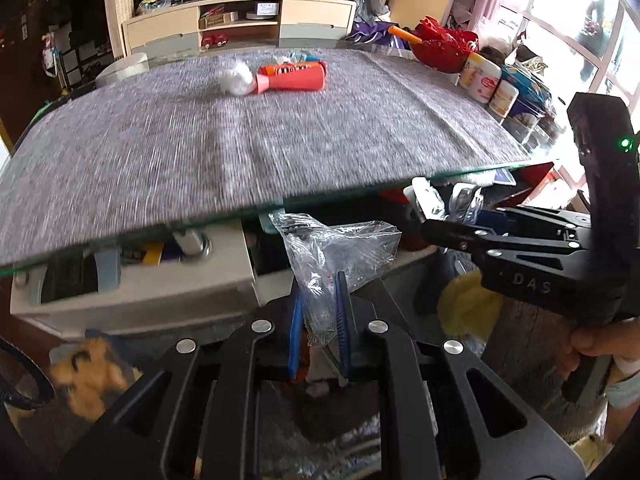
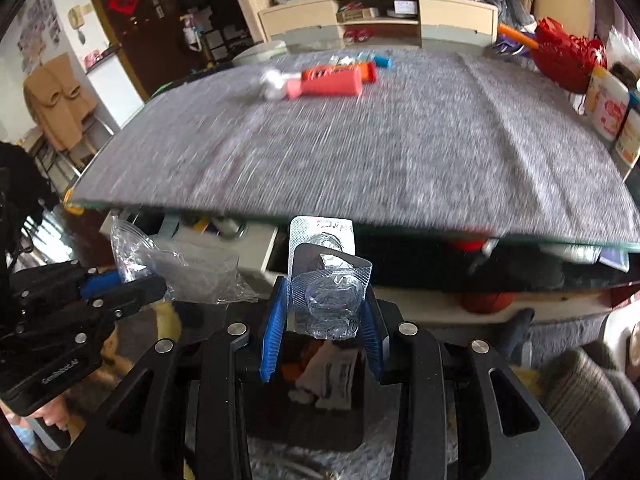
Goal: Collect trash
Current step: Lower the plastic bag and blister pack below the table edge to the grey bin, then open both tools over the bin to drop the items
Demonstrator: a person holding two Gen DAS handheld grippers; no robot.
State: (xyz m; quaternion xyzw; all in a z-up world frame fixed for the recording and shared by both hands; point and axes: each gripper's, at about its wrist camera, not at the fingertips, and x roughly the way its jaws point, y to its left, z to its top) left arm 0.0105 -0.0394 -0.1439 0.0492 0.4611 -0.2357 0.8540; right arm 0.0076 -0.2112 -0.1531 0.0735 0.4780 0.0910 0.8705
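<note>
My left gripper [image 1: 319, 312] is closed on a crumpled clear plastic bag [image 1: 340, 244], blue pads pinching its lower part, below the near edge of the grey cloth-covered table [image 1: 280, 132]. My right gripper [image 2: 326, 312] is clamped on an empty silver and clear pill blister pack [image 2: 326, 272], standing upright between the pads. On the far side of the table lie a white crumpled paper ball [image 1: 237, 78] and, touching it, a red-orange tube-shaped wrapper [image 1: 292, 76].
</note>
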